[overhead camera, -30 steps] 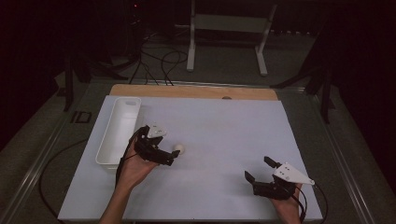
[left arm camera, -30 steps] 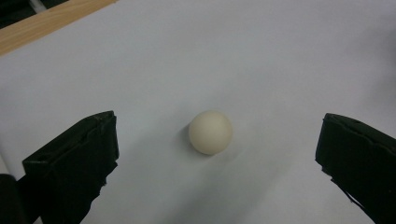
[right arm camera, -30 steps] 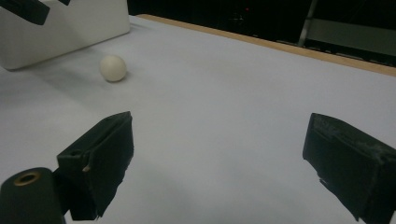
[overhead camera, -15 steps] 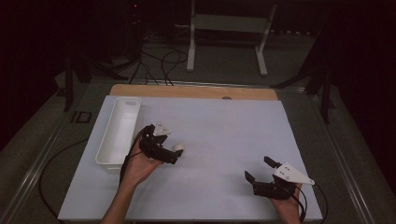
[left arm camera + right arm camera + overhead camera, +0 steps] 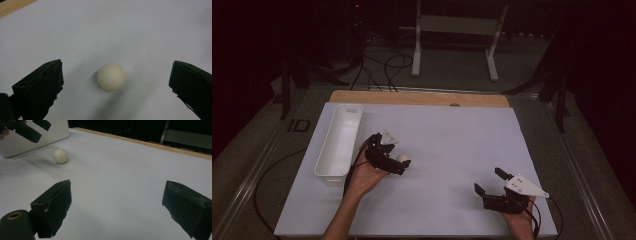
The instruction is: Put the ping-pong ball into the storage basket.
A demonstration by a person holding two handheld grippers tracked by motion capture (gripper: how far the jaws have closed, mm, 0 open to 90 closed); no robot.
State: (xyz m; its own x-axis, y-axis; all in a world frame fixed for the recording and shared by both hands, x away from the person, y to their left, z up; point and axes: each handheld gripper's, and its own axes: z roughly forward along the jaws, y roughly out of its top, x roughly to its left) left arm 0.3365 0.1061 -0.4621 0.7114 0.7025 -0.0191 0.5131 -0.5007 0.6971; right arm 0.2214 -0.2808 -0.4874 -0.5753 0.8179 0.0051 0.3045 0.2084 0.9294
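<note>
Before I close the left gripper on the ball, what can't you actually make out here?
- High view: the left gripper covers part of the ball.
- Left gripper view: jaw tips cut off by the bottom edge; ball untouched.
- Right gripper view: white tray cut off at the top.

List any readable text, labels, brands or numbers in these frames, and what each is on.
None: no readable text in the three views.
Ball: plain, no print facing the camera.
Tray: plain white, no label.
Left gripper and right gripper: plain black jaws, open.
Small dark plate beside the sheet: too small to tell whether it bears text.
</note>
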